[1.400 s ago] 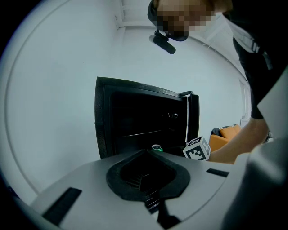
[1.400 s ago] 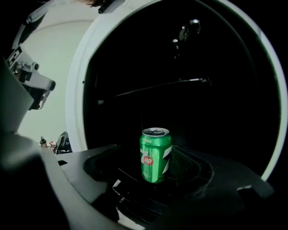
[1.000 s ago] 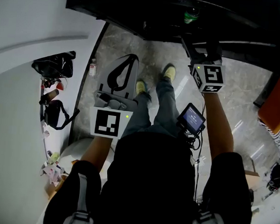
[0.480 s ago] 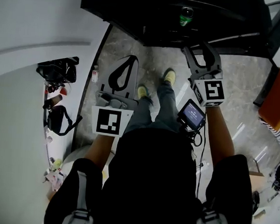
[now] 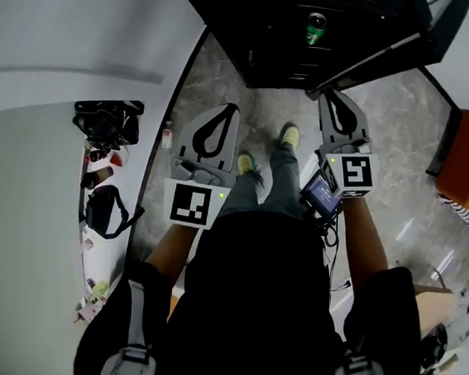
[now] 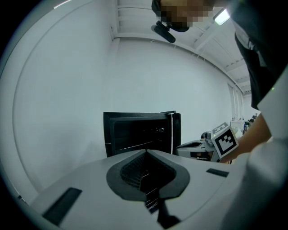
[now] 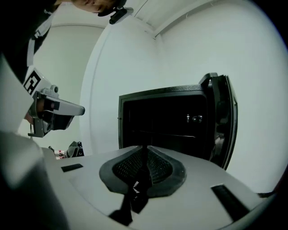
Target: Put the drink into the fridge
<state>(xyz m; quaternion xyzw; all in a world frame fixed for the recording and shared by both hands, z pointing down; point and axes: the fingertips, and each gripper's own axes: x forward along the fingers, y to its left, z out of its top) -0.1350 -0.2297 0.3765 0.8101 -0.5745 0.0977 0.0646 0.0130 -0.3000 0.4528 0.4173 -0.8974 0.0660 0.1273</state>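
Head view: drink can [image 5: 315,28] stands upright on a shelf inside fridge [image 5: 253,40], well apart from both grippers.
Left gripper [image 5: 227,110]: jaws pressed together, nothing btwn them; held low in front of the person, pointing toward the fridge.
Right gripper [image 5: 331,96]: jaws also together, empty; tip close by the edge of the open door [image 7: 220,121].
Why held so: can is in and neither claw grips it, so placing looks done. Both grippers sit clear of the opening, prob. to leave the door room to swing (my read, not a thing seen).
Left to do: door stands open and likely needs shutting; right gripper is the nearer one for that.
Risk: a hard push could rock the can on its shelf, so go easy.
Counts: 1 can, 1 fridge, 1 door, 2 grippers.
Side stuff: 1 black bag [image 5: 107,119] by the white wall, 1 small bottle [image 5: 168,135] on the floor, 1 small screen [image 5: 322,195] just behind the right gripper.
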